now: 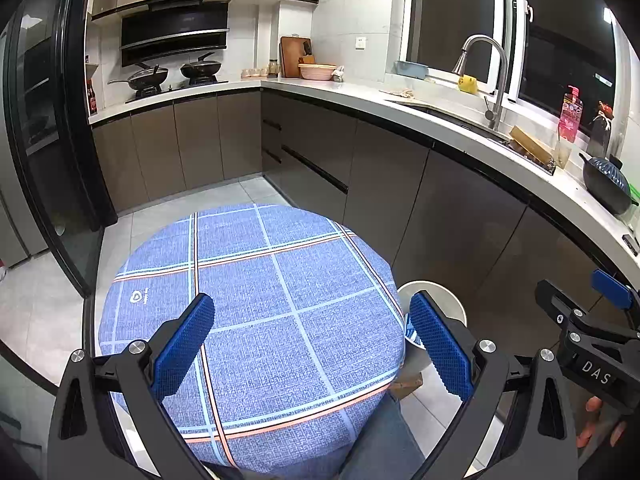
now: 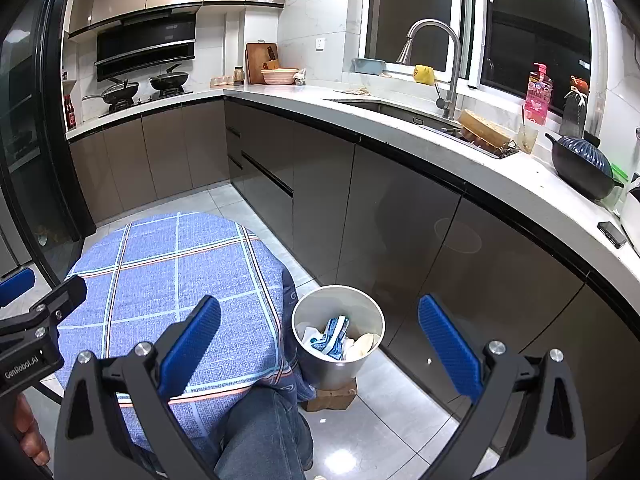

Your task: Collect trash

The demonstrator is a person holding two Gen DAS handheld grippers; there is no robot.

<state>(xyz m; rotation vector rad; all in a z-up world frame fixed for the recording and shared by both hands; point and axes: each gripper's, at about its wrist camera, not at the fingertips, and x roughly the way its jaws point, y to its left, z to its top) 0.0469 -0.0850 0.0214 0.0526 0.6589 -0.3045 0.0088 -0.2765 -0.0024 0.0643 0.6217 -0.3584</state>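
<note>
A small round metal bin [image 2: 338, 360] stands on a wooden block on the floor, right of the table. Inside it lie crumpled blue-and-white wrappers [image 2: 330, 336] and a pale round piece. My right gripper [image 2: 320, 348] hovers open above the bin, nothing between its fingers. My left gripper [image 1: 312, 344] is open over the round table [image 1: 248, 280], which wears a blue plaid cloth with no object on it. In the left wrist view the bin [image 1: 444, 300] peeks out behind the right finger, and the right gripper's body [image 1: 588, 344] shows at the right edge.
Brown cabinets [image 2: 400, 220] and a white counter [image 2: 460, 148] curve along the right, close behind the bin. A sink with faucet [image 2: 444, 64], a black pot [image 2: 580, 168] and bottles sit on the counter. A person's jeans-clad leg [image 2: 264, 432] is under the table edge.
</note>
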